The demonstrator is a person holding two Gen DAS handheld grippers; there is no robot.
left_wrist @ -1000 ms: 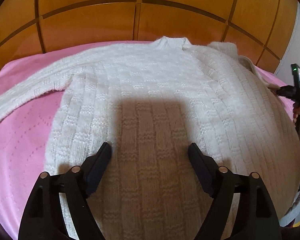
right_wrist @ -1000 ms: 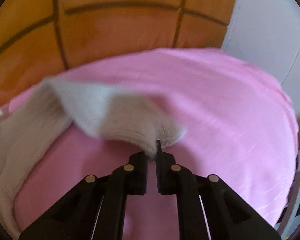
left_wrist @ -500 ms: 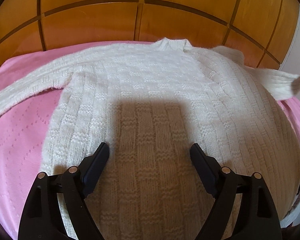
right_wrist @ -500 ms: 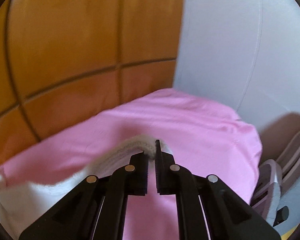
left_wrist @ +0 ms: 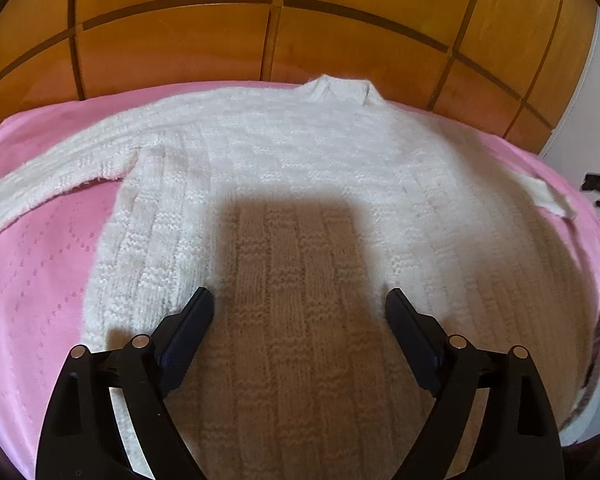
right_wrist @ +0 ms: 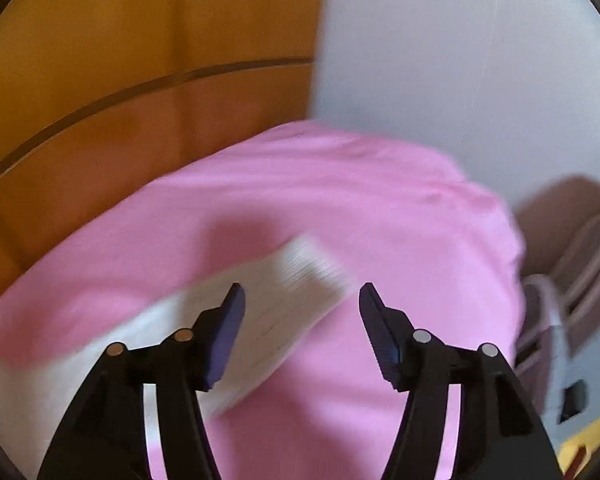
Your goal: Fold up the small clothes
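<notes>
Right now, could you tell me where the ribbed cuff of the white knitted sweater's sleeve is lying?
In the right wrist view, the ribbed cuff lies flat on the pink bedspread, just beyond the open right gripper, near the bed's far right corner.

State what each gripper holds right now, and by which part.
Nothing. The right gripper is open, its fingers above the sweater's cuff; the left gripper is open over the sweater.
</notes>
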